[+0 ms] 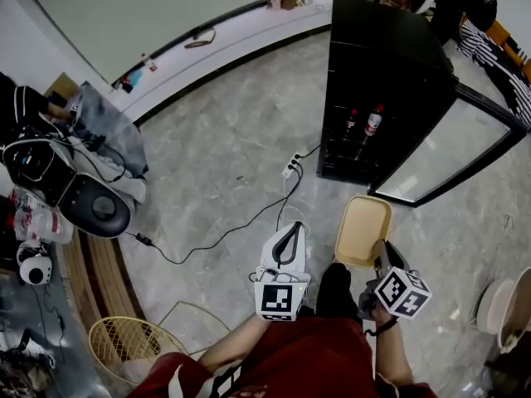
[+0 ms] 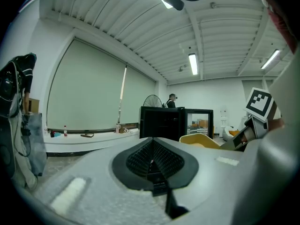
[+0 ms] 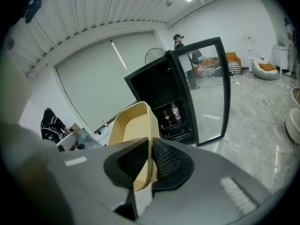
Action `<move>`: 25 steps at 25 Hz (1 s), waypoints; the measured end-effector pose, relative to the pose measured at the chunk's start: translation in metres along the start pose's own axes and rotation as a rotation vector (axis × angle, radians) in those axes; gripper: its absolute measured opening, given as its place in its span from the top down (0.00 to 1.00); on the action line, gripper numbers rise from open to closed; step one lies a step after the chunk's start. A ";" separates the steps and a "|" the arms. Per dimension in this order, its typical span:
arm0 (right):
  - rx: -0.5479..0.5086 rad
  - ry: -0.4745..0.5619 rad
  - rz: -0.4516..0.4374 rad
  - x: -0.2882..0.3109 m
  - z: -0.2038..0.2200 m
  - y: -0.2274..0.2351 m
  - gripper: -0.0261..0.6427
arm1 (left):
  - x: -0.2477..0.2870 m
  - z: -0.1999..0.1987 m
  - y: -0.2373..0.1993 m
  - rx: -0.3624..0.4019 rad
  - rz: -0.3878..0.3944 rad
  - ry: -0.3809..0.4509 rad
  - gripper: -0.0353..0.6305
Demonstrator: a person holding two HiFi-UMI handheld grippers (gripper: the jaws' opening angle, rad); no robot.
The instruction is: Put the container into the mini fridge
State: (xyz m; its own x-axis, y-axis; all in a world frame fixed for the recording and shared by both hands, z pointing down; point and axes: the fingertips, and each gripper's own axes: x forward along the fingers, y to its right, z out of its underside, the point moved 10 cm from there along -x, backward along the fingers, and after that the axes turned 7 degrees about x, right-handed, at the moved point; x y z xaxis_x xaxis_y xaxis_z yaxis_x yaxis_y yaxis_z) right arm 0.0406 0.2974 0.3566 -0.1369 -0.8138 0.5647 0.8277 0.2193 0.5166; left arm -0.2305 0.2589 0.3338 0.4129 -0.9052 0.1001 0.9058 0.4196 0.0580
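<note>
Yellow container (image 3: 133,125), one, near edge hidden inside clenched right tongs (image 3: 151,158); left tongs (image 2: 151,159) pinched together, empty; two bottles (image 3: 176,111) in mini fridge (image 3: 154,86).

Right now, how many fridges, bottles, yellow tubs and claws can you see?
Mini fridge: 1
Bottles: 2
Yellow container: 1
Claws: 2, the left claw and the right claw
Total: 6

The container (image 1: 362,230) is pale yellow, the mini fridge (image 1: 382,56) black, the floor (image 1: 224,156) grey and marbled.
</note>
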 end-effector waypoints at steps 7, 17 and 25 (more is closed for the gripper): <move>0.035 -0.015 -0.002 0.036 -0.043 0.025 0.92 | 0.062 -0.007 0.020 0.023 0.022 -0.027 0.94; 0.090 -0.026 -0.039 0.079 -0.124 0.067 0.92 | 0.162 -0.036 0.060 0.057 0.039 -0.004 0.94; 0.086 -0.050 -0.085 0.127 -0.181 0.094 0.92 | 0.226 -0.055 0.083 0.071 0.016 -0.007 0.94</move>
State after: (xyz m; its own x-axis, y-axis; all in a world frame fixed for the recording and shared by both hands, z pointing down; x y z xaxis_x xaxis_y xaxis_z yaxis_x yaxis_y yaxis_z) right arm 0.1997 0.1176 0.3602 -0.2334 -0.8042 0.5467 0.7624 0.1976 0.6162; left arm -0.0564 0.0853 0.3069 0.4262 -0.8981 0.1084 0.8901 0.4377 0.1269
